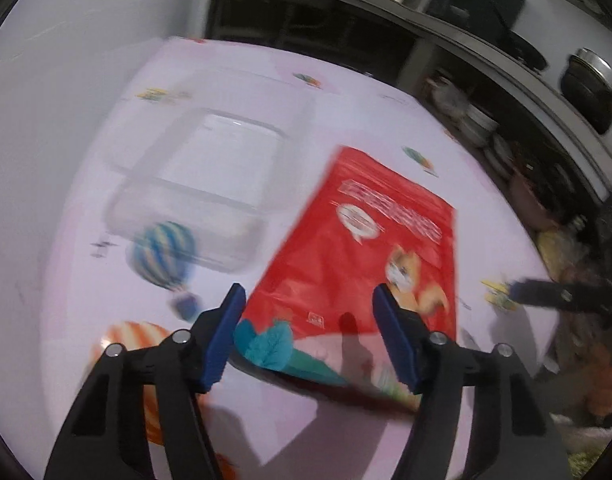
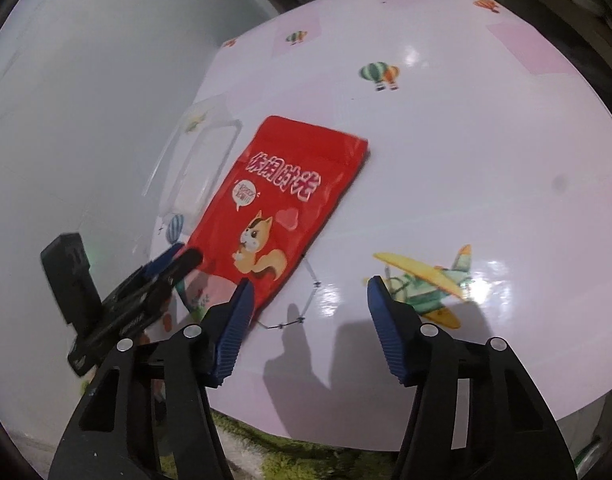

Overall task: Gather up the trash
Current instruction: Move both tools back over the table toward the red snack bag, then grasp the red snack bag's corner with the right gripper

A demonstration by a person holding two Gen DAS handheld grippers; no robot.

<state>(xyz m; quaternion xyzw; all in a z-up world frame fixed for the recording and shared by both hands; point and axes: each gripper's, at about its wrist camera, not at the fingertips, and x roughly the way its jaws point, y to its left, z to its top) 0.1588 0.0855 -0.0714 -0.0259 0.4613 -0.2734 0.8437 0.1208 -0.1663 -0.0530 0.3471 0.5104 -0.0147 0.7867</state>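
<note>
Blurring smears the left wrist view, so the clear rectangular plastic container shows only as a faint outline. Left gripper: angled down, jaws partly open, straddling the near end of the flat red snack pouch with a squirrel print; contact cannot be told. Right gripper: angled down, partly open, empty, its left finger beside the pouch's corner. Pouch lies flat on the pale balloon-patterned counter, just beside the container.
</note>
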